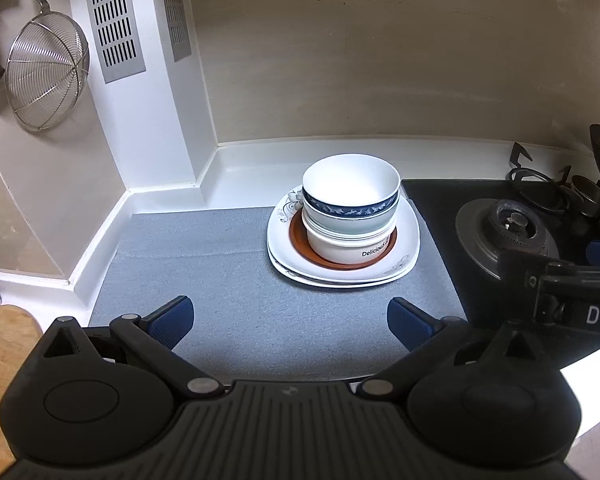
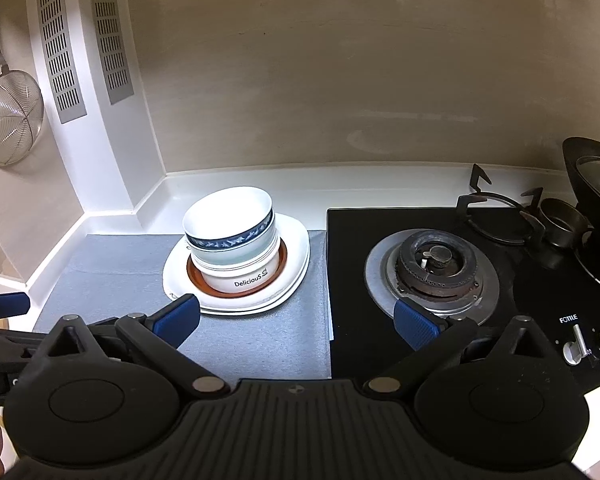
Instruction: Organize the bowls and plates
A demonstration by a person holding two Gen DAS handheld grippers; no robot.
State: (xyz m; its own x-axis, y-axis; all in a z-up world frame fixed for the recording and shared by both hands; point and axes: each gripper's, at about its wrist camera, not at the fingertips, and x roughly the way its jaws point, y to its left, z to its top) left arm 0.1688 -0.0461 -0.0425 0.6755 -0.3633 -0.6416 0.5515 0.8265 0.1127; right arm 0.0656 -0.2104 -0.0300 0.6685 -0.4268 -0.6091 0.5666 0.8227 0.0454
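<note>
Grey mat [image 1: 204, 264] over the tabletop, reaching the black hob [image 2: 440, 344] on its right edge. Near the mat's far right corner, square white plates [image 1: 408, 240], then a brown saucer [image 1: 300, 240], then stacked bowls [image 1: 350, 208], blue-banded on top. Left gripper [image 1: 290, 322] and right gripper [image 2: 296, 322]: jaws wide, holding nothing, short of the pile. Looks finished; otherwise best to centre on one rim and lift straight.

Glossy ceramic bowls [image 1: 350, 196], matt woven-looking mat [image 1: 204, 256], perhaps cloth; wire-metal strainer [image 1: 46, 76].
</note>
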